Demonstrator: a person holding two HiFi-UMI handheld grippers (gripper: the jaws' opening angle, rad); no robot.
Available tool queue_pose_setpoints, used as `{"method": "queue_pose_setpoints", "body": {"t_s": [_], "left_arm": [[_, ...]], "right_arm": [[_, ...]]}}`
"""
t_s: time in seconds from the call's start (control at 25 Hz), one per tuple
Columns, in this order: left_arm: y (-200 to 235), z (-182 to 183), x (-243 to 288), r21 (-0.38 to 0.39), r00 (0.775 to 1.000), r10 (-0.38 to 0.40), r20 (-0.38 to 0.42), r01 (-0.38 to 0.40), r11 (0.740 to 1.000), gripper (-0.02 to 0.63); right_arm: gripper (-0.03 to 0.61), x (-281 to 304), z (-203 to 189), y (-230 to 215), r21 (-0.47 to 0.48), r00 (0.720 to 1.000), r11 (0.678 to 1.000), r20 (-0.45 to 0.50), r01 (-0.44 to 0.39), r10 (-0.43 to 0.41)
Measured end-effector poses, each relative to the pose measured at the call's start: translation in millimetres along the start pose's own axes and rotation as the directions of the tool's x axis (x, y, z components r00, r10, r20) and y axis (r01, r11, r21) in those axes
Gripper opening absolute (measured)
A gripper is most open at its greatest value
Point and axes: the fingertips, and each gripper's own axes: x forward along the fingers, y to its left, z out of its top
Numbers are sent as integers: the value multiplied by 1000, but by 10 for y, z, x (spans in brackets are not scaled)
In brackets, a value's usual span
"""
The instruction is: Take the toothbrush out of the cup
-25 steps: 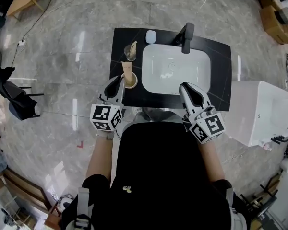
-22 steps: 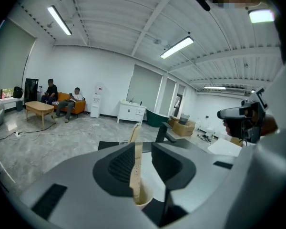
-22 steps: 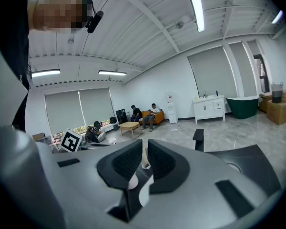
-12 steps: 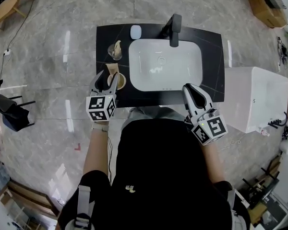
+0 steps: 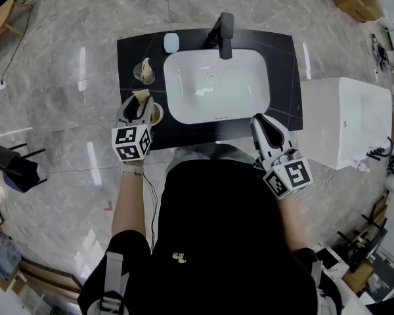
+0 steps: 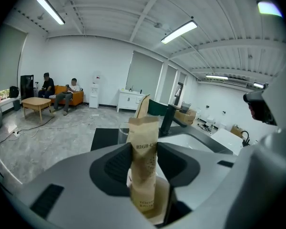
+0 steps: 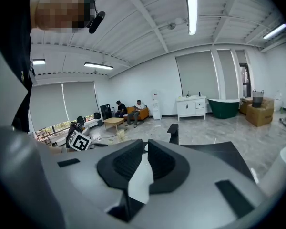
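We hold our left tongs [image 5: 138, 104] spread apart around the paper-wrapped toothbrush [image 6: 144, 162], which stands upright in the cup [image 5: 157, 115] on the black bench [image 5: 284, 77], at 9 o'clock from the sink [image 5: 240, 90]. The wrapper sits between the pads, and we cannot tell whether they touch it. Our right tongs [image 5: 261, 119] are closed together on nothing, at 5 o'clock from the sink, over the bench's near edge. A glass [image 5: 144, 75] stands at 12 o'clock from the cup.

Bright even indoor light, ceiling tube lamps [image 6: 179, 31] on, glare streaks on glossy floor [image 5: 52, 77], strong fisheye bending, dark vignette corners
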Motion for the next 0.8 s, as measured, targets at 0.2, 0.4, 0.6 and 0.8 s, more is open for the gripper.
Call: {"method": "queue_pose_setpoints", "body": {"t_s": [0.2, 0.4, 0.6, 0.8], "left_arm": [[13, 0, -12, 20, 1000, 17, 7, -18, 1000, 76], [-7, 48, -68, 23, 999, 28, 19, -28, 999, 52], [-32, 239, -156, 35, 999, 34, 43, -35, 999, 51], [-71, 531, -306, 20, 996, 47, 75, -48, 999, 51]], "right_arm": [[52, -31, 6, -36, 6, 1000, 1000, 11, 10, -11], [52, -3, 13, 0, 9, 1000, 1000, 16, -6, 6], [52, 58, 50, 40, 12, 999, 999, 27, -36, 36], [52, 104, 98, 43, 19, 998, 998, 40, -58, 58]]}}
